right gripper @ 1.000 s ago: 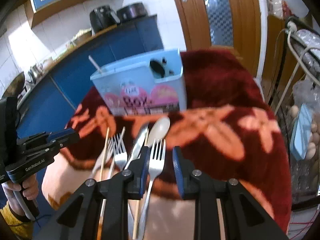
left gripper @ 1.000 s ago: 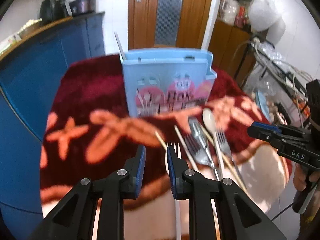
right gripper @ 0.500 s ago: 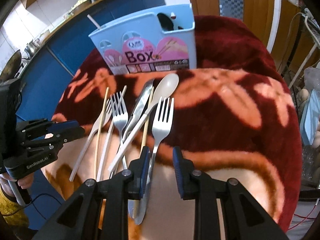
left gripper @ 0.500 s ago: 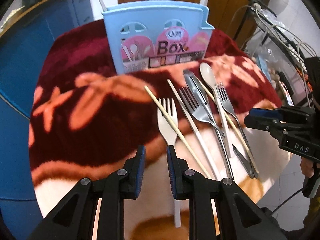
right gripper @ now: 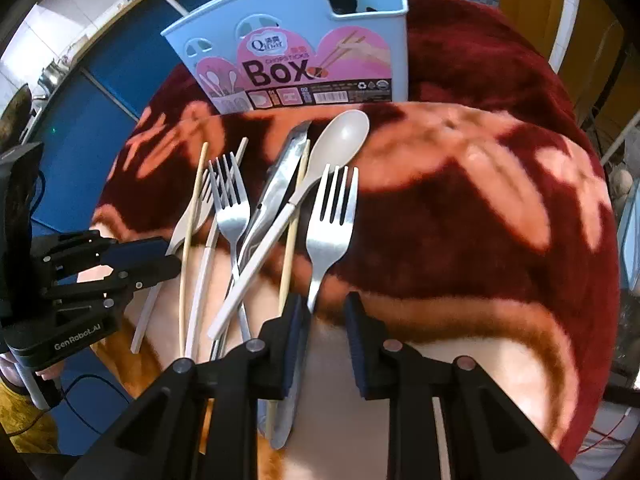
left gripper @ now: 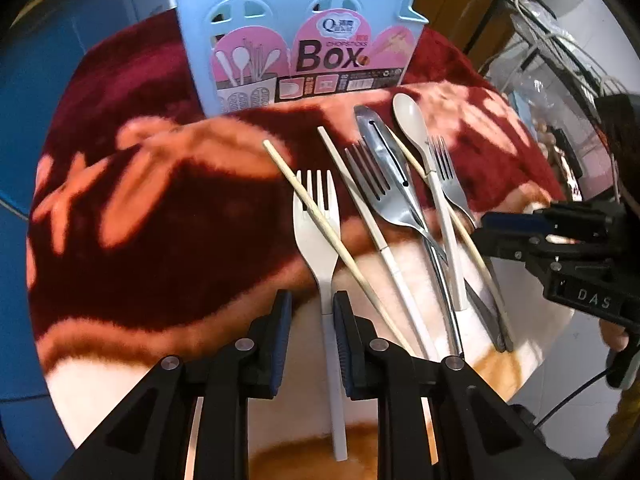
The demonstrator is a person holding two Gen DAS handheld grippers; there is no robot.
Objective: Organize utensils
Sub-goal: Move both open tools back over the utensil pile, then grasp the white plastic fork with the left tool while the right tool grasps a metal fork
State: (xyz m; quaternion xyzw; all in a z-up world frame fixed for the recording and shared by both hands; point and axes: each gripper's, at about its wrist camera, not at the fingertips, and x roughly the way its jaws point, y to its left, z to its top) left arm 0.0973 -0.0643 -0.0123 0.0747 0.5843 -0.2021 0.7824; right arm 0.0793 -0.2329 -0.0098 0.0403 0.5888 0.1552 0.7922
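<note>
Both grippers I'm steering are black, angular plastic with dark blue rubbery pads. Through the left wrist camera, my left gripper (left gripper: 308, 316) has its jaws a narrow way apart, and the slim handle of a matte cream fork (left gripper: 316, 220) runs up between the pads; I can't tell whether they press on it. A pale wooden chopstick (left gripper: 332, 240) lies slantwise across that fork's tines.

My right gripper (right gripper: 324, 316) is likewise parted by a narrow gap, and the neck of a shiny steel fork (right gripper: 332, 224) sits at the inner edge of one pad; contact is unclear, nothing is lifted.

Between the two forks I see a jumble of overlapping utensils: a beige plastic spoon (right gripper: 344, 134) with a smooth oval bowl and a white handle, a polished metal knife (left gripper: 384, 148) with a slot along its blade, a second steel fork (right gripper: 230, 200), and more thin chopsticks.

All of it rests on a plush, fuzzy blanket (right gripper: 460, 220), deep red with orange shapes and a cream border. At the far edge stands a light blue plastic holder (left gripper: 296, 12), upright, with cut-out windows and a pink "Box" label.
</note>
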